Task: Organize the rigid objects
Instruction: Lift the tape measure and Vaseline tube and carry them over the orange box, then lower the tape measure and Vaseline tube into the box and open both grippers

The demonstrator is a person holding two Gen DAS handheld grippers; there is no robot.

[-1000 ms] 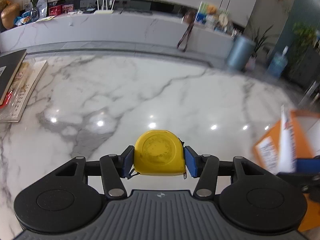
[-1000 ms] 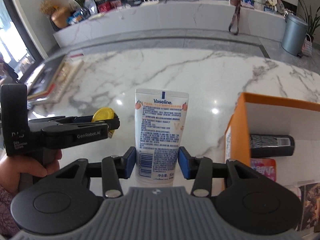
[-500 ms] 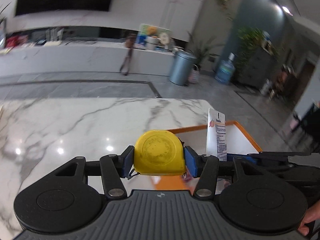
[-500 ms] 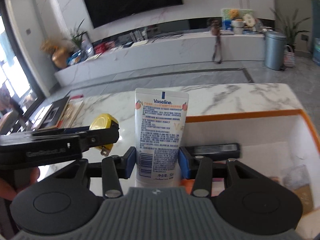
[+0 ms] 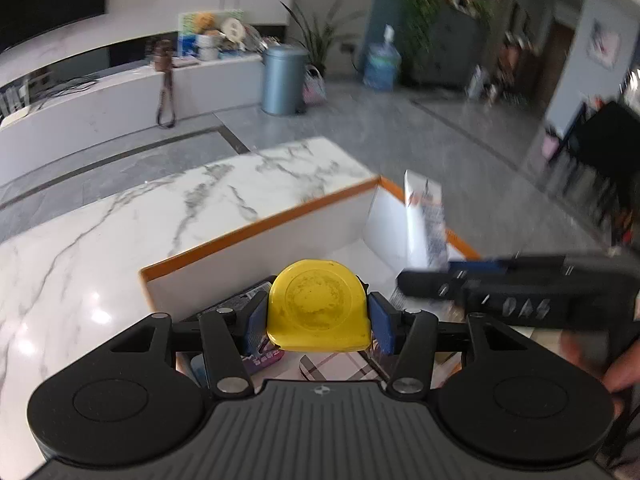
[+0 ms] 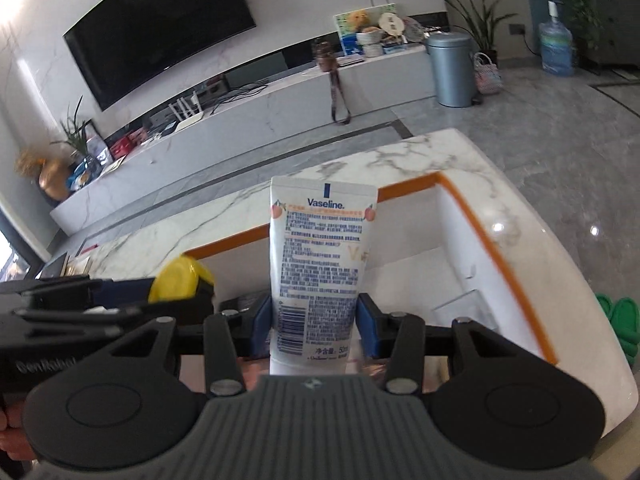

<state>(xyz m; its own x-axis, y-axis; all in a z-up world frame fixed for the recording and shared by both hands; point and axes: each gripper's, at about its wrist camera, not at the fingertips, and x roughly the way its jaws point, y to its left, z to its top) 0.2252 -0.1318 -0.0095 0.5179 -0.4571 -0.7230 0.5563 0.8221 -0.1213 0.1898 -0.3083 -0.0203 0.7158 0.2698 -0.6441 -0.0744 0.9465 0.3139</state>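
the yellow tape measure (image 5: 318,307) sits clamped between the two blue pads of the left hand-held gripper (image 5: 318,314), its round face toward the camera, and it hangs over the near left part of the orange-rimmed box (image 5: 256,228). the white vaseline tube (image 6: 322,268) stands upright in the right hand-held gripper (image 6: 316,326), whose blue pads press on its lower sides, printed back facing the lens, crimped end up; it too is over the box, nearer the middle. in the left wrist view the right hand-held gripper (image 5: 424,276) shows as a blurred dark bar coming in from the right edge with the tube (image 5: 426,216) rising from its tip, just beside the tape measure, and a bit of a hand (image 5: 616,372) shows at the edge behind it. in the right wrist view the left hand-held gripper (image 6: 188,292) reaches in from the left with the tape measure (image 6: 178,282) at its tip, close to the tube but apart from it. inside the box, white walled, lie a dark cylindrical object (image 5: 236,300) by the near left wall, a plaid-patterned flat item (image 5: 340,364) and a purple packet (image 5: 268,358), partly hidden under the fingers. the box rests at the end of a white marble bench (image 5: 120,232). beyond it lie a grey tiled floor (image 6: 540,120), a grey bin (image 6: 450,68), a long low white cabinet (image 6: 240,116) and a wall-hung dark screen (image 6: 160,28).
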